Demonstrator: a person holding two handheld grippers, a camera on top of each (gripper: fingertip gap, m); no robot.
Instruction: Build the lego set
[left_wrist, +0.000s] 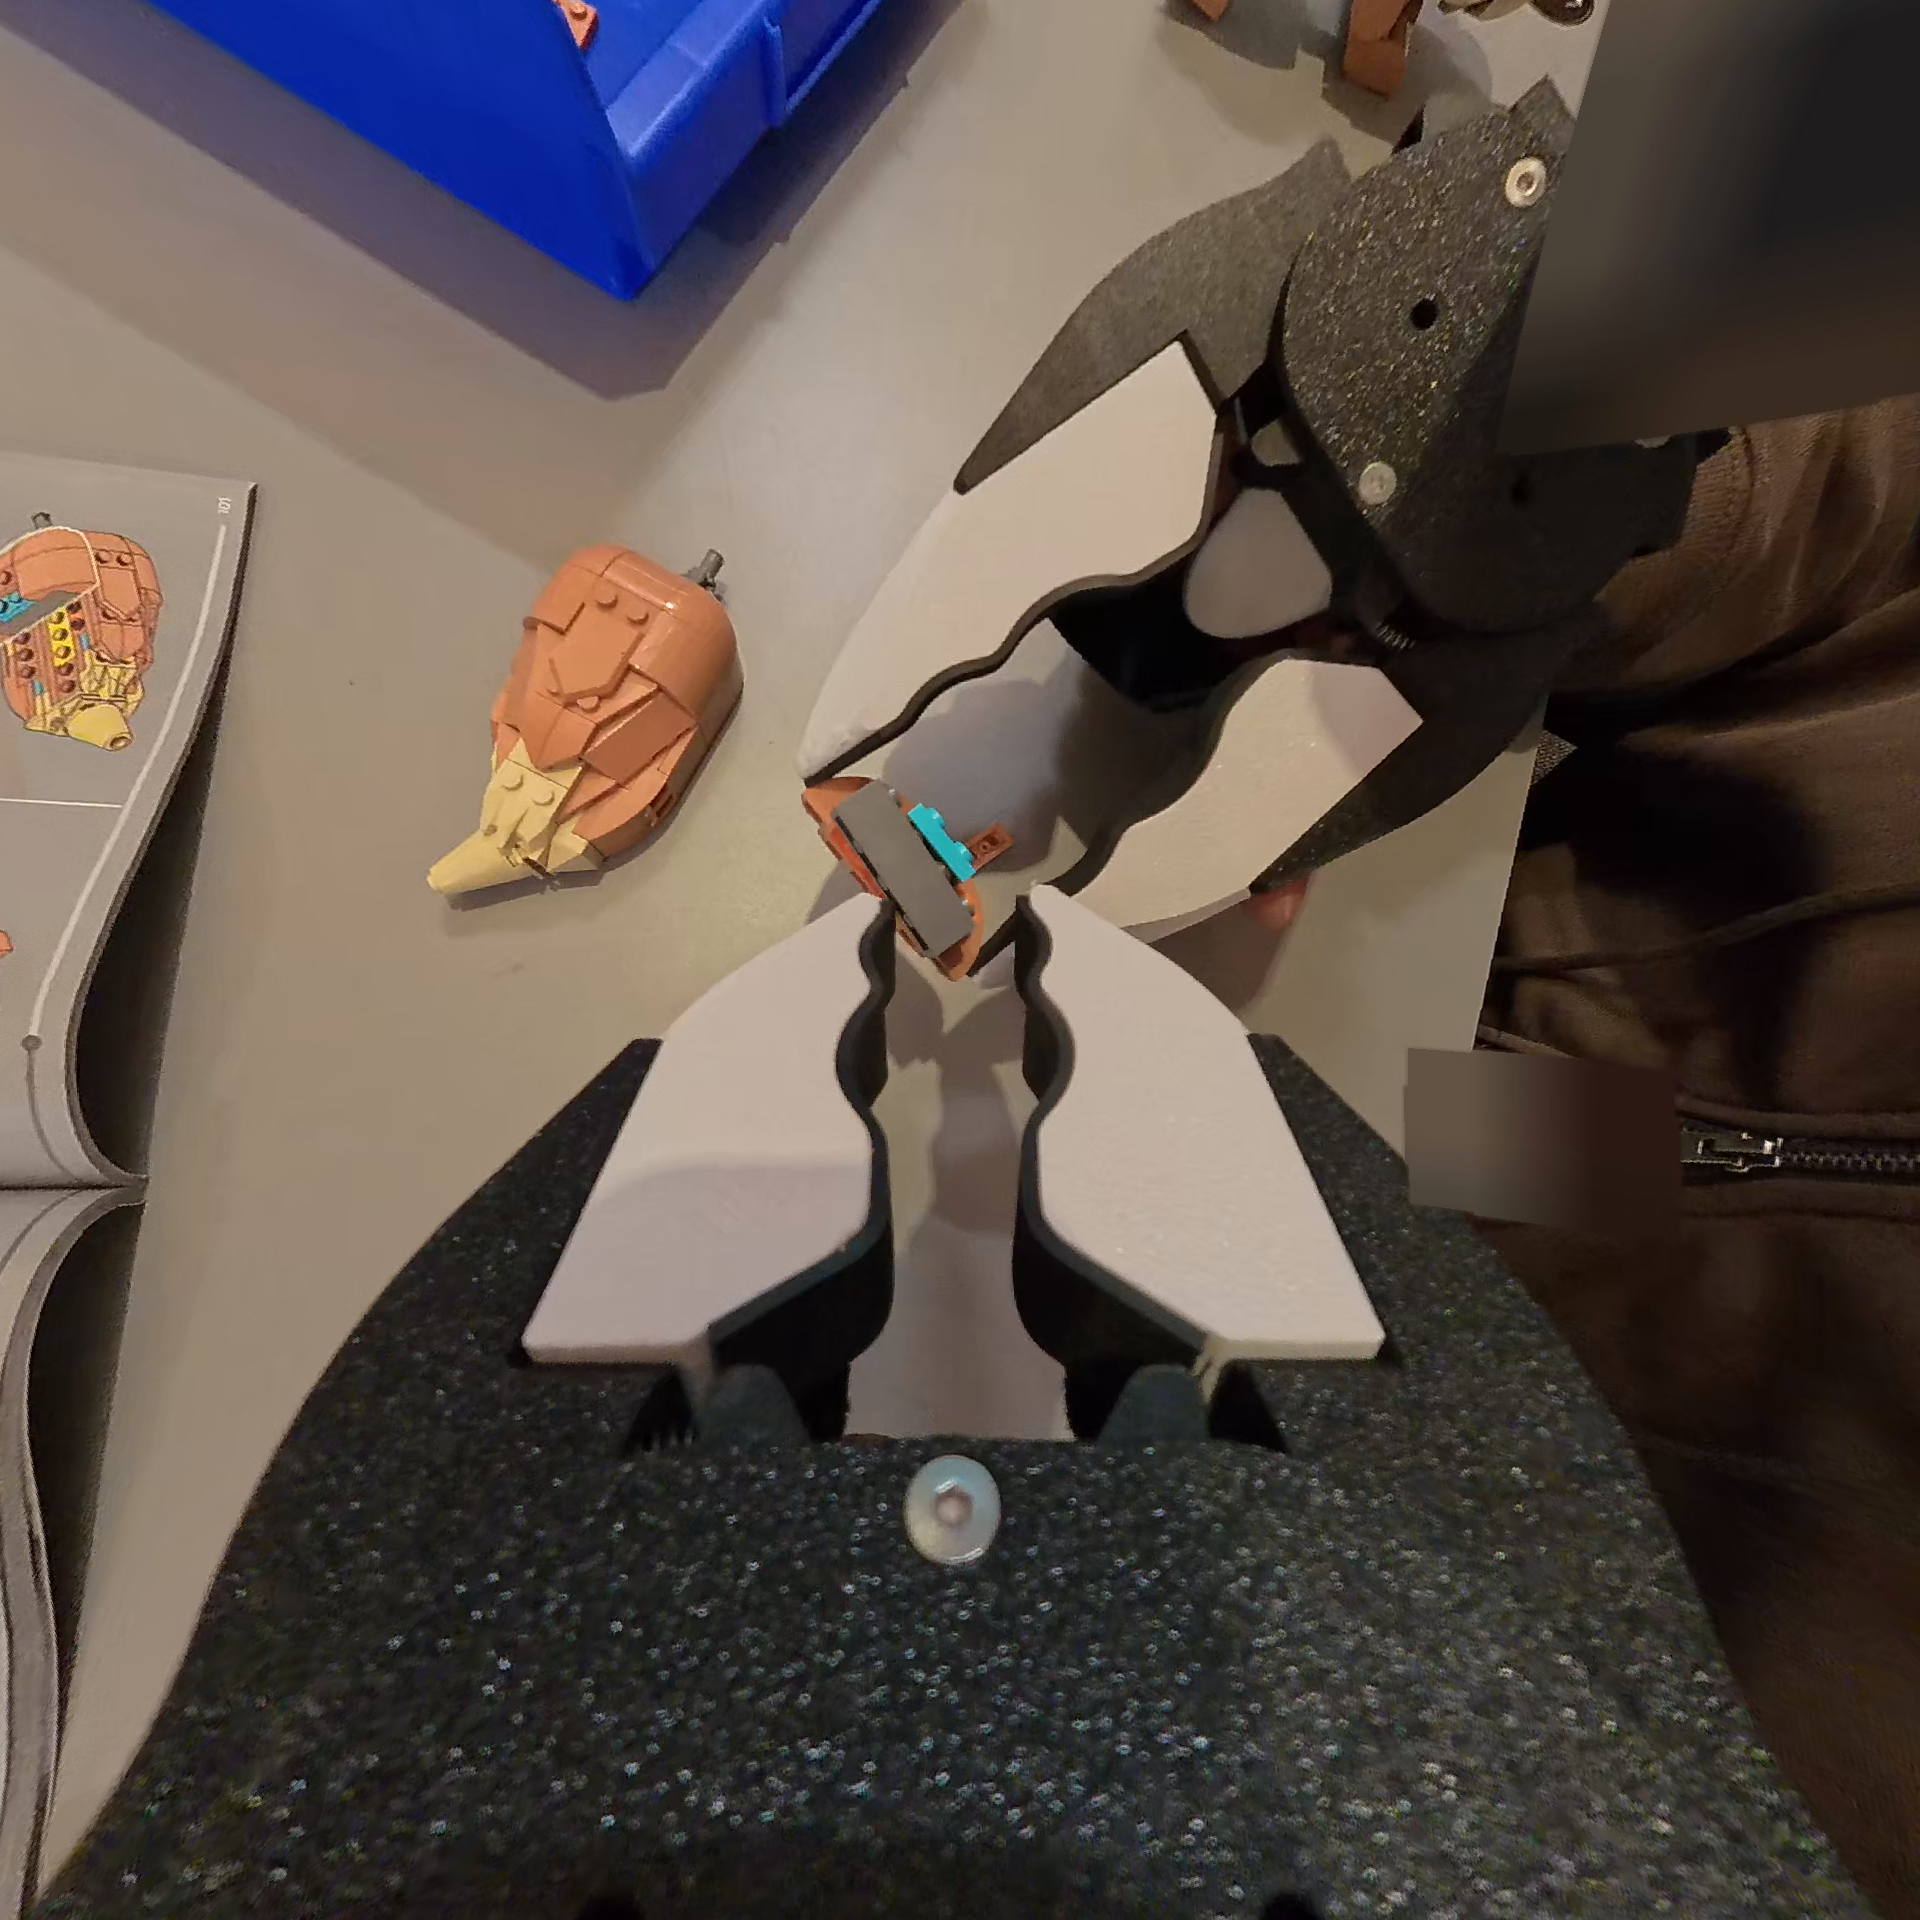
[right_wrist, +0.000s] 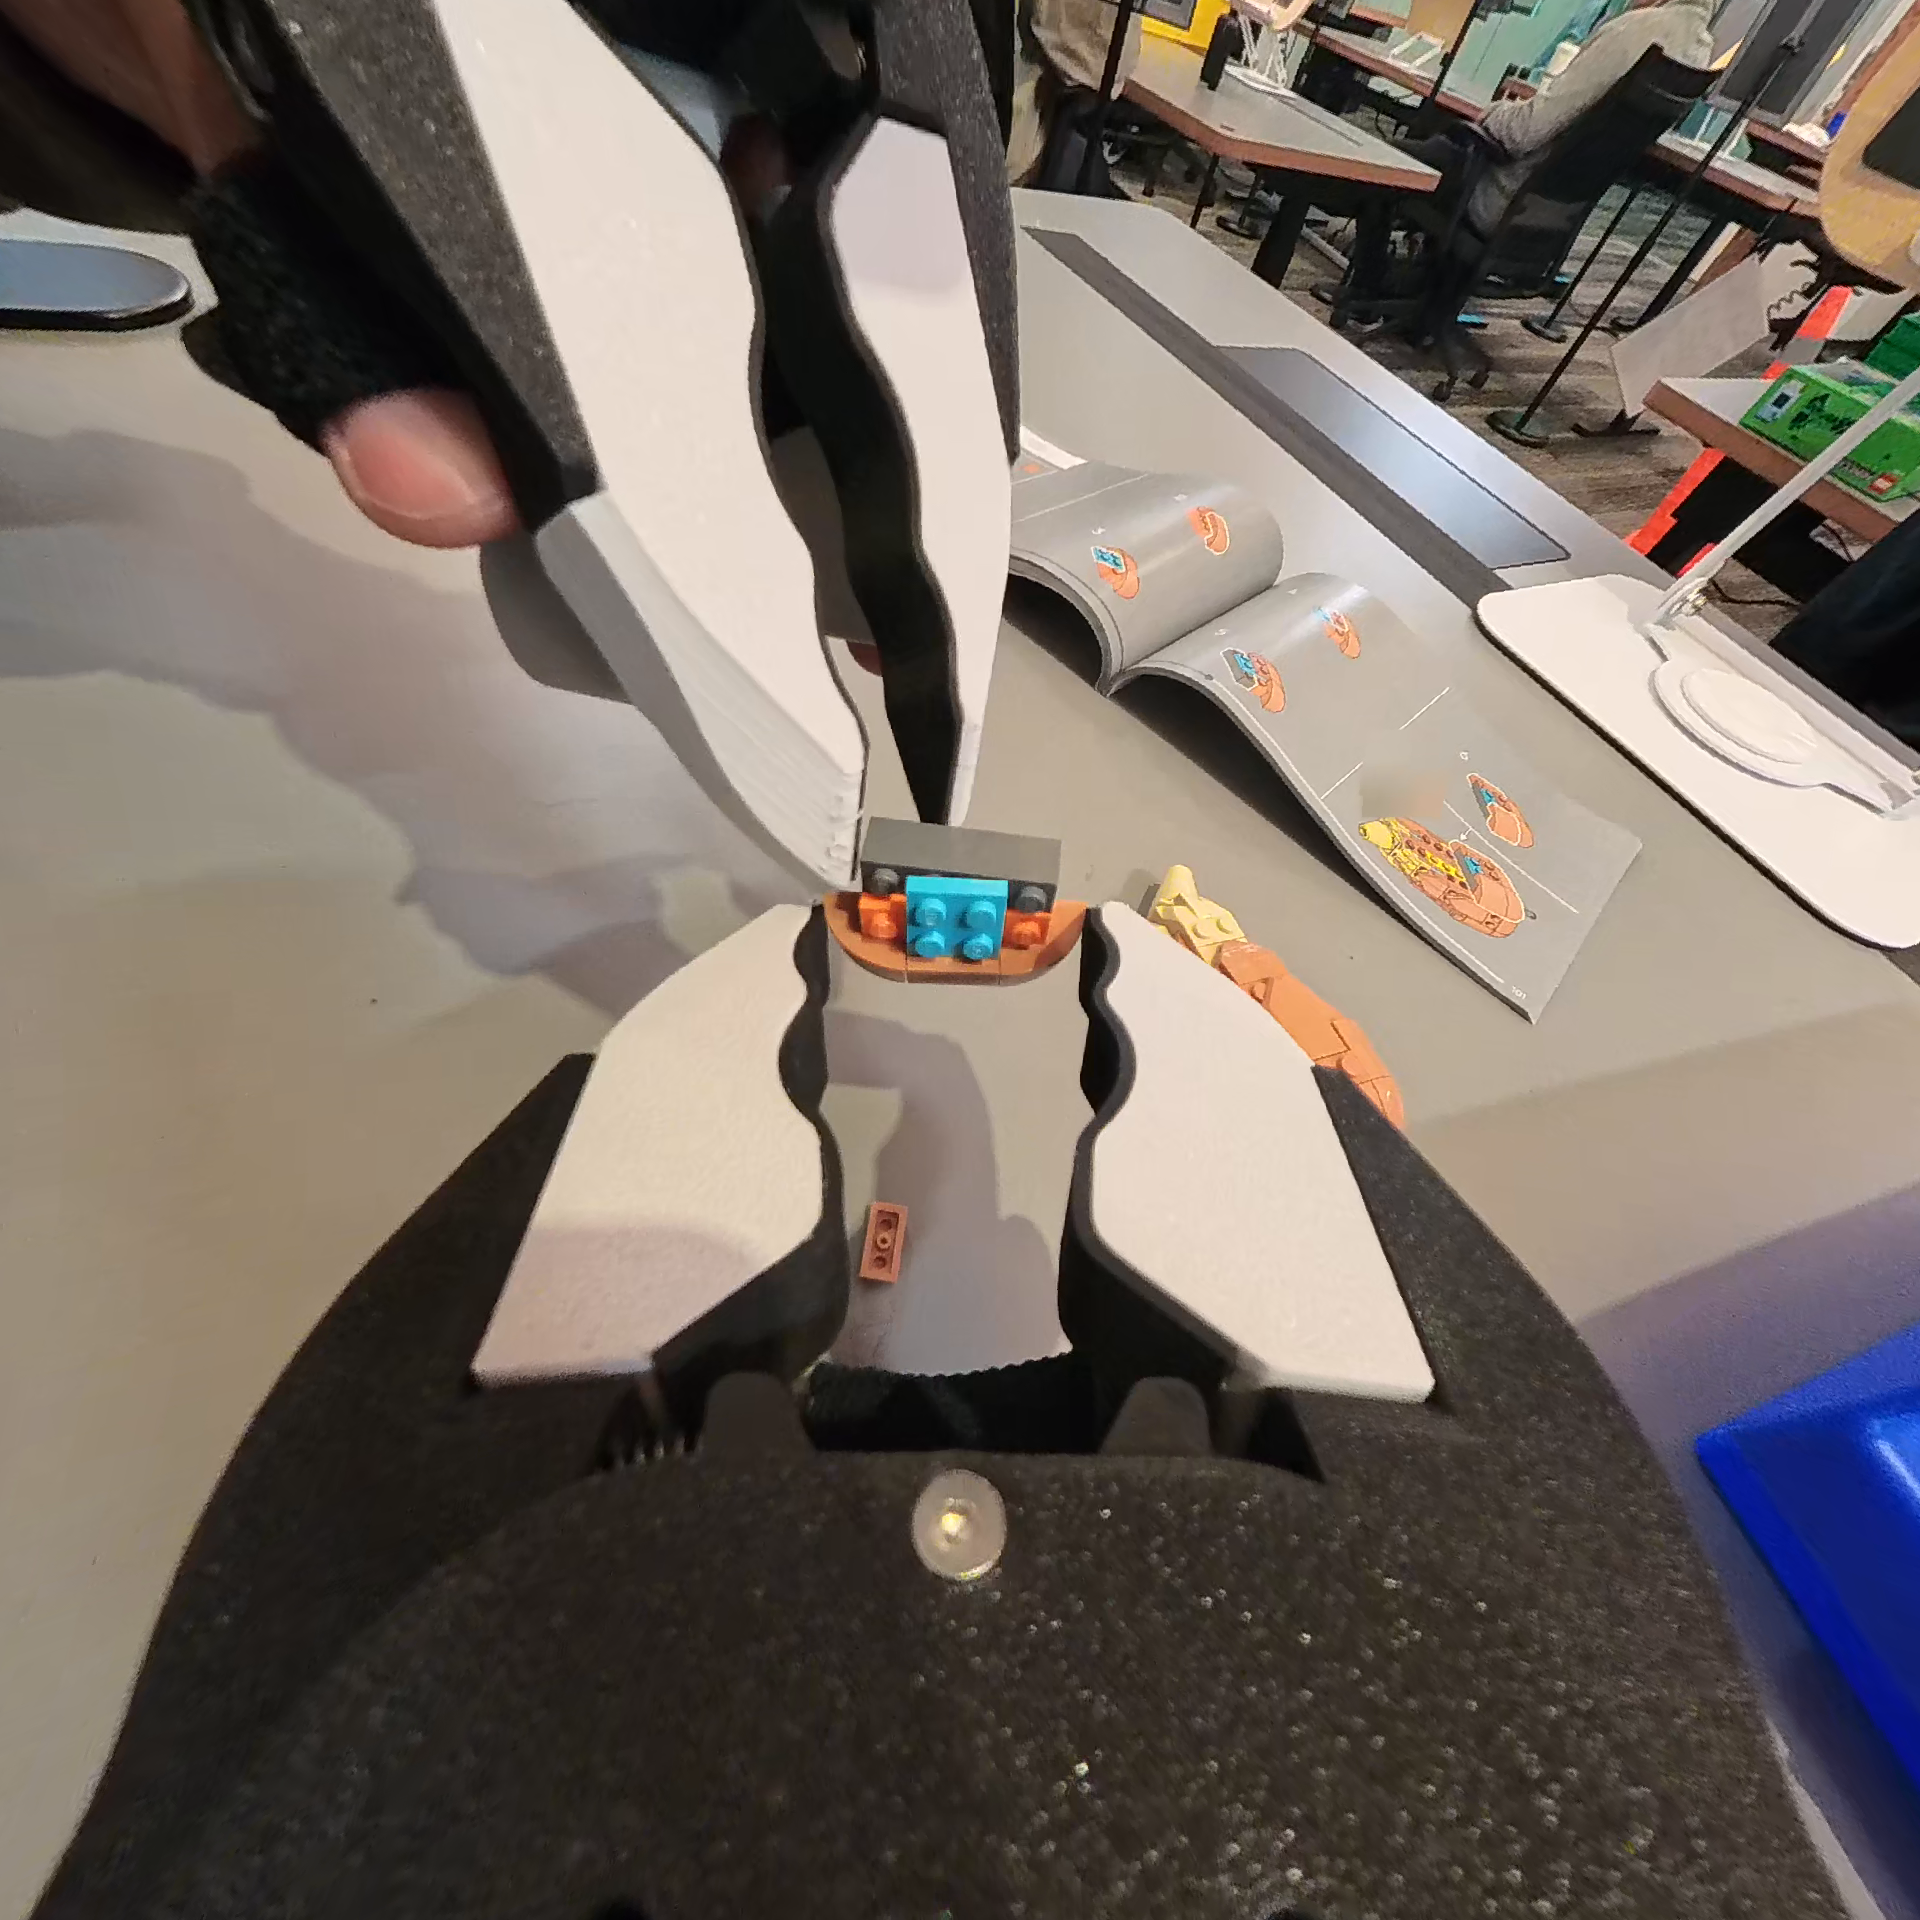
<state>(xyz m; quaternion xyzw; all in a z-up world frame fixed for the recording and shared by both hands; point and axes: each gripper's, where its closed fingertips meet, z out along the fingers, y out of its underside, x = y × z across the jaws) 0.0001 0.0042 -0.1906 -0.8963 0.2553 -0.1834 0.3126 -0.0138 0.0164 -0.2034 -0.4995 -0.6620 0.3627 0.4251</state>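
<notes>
A small lego sub-assembly (right_wrist: 954, 914) (brown curved base, dark grey block, turquoise plate on its studs) sits between the two grippers above the grey worktop (right_wrist: 260, 935). The right gripper (right_wrist: 951, 925) pinches the brown base at both ends with its fingers. The left gripper (left_wrist: 951, 914) has its fingers spread narrowly around the grey block's end; whether they actually squeeze it I cannot tell. On the worktop below lies a loose brown plate (right_wrist: 884, 1243). Left of the grippers in the left wrist view rests a larger brown and tan lego body (left_wrist: 603, 717), with the open instruction booklet (left_wrist: 94, 831) farther left and a blue bin (left_wrist: 582, 114) beyond.
</notes>
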